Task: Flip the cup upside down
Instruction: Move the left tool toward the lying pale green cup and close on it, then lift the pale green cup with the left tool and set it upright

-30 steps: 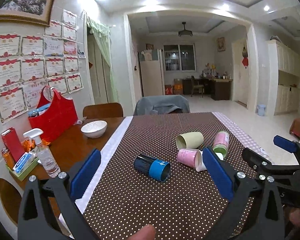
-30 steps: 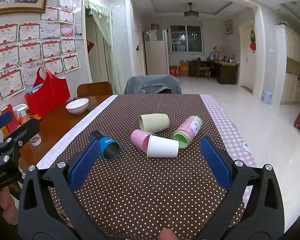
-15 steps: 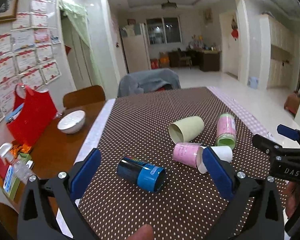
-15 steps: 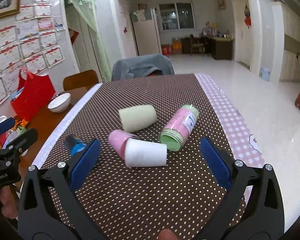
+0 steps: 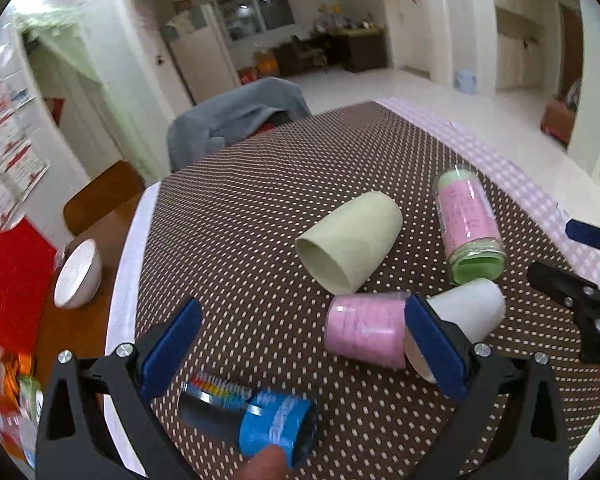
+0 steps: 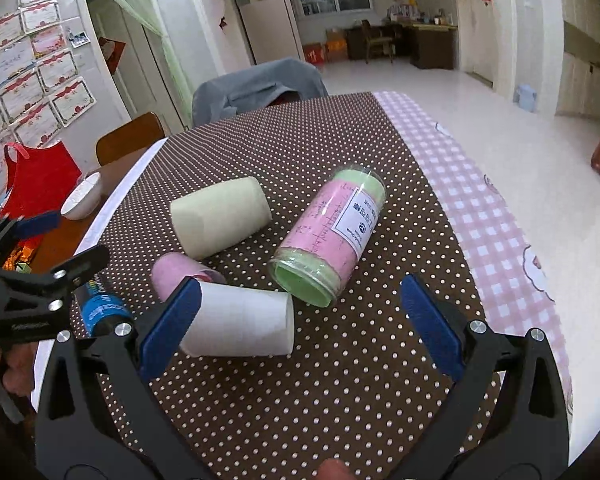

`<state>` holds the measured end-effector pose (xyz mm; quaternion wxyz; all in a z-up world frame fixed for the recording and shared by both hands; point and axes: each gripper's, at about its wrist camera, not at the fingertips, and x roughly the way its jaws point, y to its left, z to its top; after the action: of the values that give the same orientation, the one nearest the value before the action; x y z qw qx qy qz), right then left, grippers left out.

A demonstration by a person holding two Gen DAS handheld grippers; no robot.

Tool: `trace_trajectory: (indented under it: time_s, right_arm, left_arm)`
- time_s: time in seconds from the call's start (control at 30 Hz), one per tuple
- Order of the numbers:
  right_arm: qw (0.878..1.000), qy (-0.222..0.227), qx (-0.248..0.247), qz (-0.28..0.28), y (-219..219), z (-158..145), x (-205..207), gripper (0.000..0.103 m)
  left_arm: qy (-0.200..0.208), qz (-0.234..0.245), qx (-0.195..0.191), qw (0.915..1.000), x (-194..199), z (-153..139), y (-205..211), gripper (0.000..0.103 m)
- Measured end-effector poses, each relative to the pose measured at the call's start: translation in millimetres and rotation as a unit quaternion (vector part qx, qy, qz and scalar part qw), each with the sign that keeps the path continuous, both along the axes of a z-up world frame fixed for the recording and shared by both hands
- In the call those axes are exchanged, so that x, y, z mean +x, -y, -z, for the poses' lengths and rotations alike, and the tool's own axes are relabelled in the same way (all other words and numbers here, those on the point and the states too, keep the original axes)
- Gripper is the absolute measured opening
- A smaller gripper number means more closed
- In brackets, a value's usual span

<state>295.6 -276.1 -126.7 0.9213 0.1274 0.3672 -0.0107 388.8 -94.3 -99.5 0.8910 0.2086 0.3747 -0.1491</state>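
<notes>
Several cups lie on their sides on the brown dotted tablecloth (image 5: 240,216): a pale green cup (image 5: 350,242) (image 6: 220,216), a pink cup (image 5: 364,330) (image 6: 176,270), a white cup (image 5: 466,312) (image 6: 240,320), a pink-and-green clear tumbler (image 5: 466,226) (image 6: 332,236) and a blue-and-black cup (image 5: 256,420) (image 6: 100,308). My left gripper (image 5: 300,352) is open and empty, low over the blue-and-black cup. My right gripper (image 6: 300,324) is open and empty, over the white cup and the tumbler's mouth.
A white bowl (image 5: 78,274) and a red bag (image 5: 12,284) sit on the bare wood at the left. A chair draped in grey cloth (image 5: 236,116) stands at the far end. A pink checked cloth (image 6: 496,232) covers the table's right edge.
Both grippers moved forward and down toward the cups. The blue-and-black cup now sits low between my left fingers; the white cup sits beside my right gripper's left finger. Both stay open.
</notes>
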Motion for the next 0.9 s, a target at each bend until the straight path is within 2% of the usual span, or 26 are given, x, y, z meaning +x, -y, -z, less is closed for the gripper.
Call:
trace_trajectory:
  time_s: [0.23,0.37,0.83,0.87,0.9]
  right_arm:
    - [1.0,-0.025,0.007,-0.01,4,16,26,0.097]
    - [0.999,-0.032,0.009,-0.012,8,22,36,0.097]
    - [0.999,-0.036,0.022,-0.013,22,31,52,0.097]
    - [0.999,-0.036,0.024,-0.011,23,32,52,0.097]
    - [0.999,-0.036,0.026,-0.01,25,33,52,0.097]
  left_arm:
    - [-0.035,0.052,0.051,0.9967,50,28,34,0.099]
    - [-0.06,0.074,0.067,0.9932,74,43,47,0.099]
    - [-0.159,0.139,0.123,0.9697,132,84,88,0.099]
    - [-0.167,0.143,0.125,0.9675,134,89,92,0.094]
    - [-0.182,0.148,0.121,0.9645,137,94,95,0.084]
